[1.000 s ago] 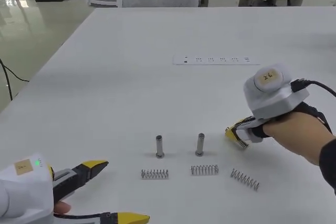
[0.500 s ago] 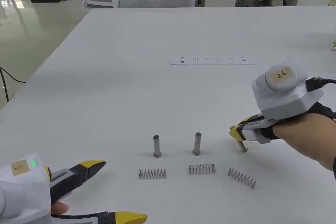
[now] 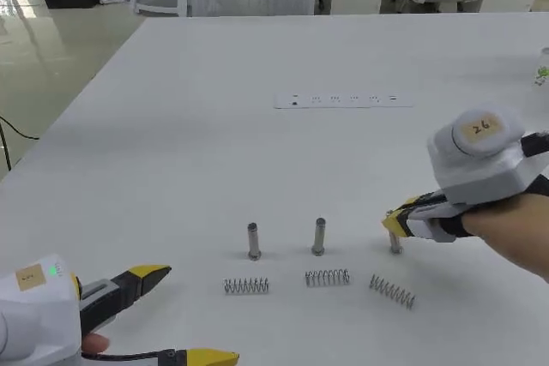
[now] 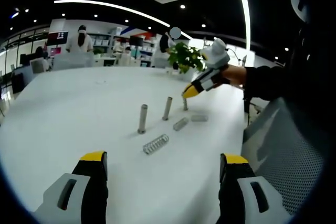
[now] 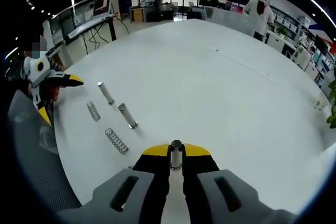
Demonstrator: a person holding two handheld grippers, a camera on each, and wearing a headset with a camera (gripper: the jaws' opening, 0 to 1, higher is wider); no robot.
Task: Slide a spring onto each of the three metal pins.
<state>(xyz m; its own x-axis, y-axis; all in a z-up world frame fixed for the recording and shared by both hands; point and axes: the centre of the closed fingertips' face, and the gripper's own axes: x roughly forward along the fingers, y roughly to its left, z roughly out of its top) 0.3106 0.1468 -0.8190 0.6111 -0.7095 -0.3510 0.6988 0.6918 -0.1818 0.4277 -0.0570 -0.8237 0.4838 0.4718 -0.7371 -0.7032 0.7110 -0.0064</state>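
Metal pin [image 5: 175, 156] stands clamped in the closed jaws of the right hand-held gripper [image 3: 392, 223].

pin [image 3: 395, 247] partly behind right gripper [image 3: 394, 221]; left gripper [image 3: 196, 315] cropped

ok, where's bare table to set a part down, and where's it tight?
Free: the broad table between the power strip and the pins, plus the left side out to the edge. Tight: the near row, three springs just before the pins, flanked by the open left hand-held gripper and the right hand-held gripper shut on the third pin.
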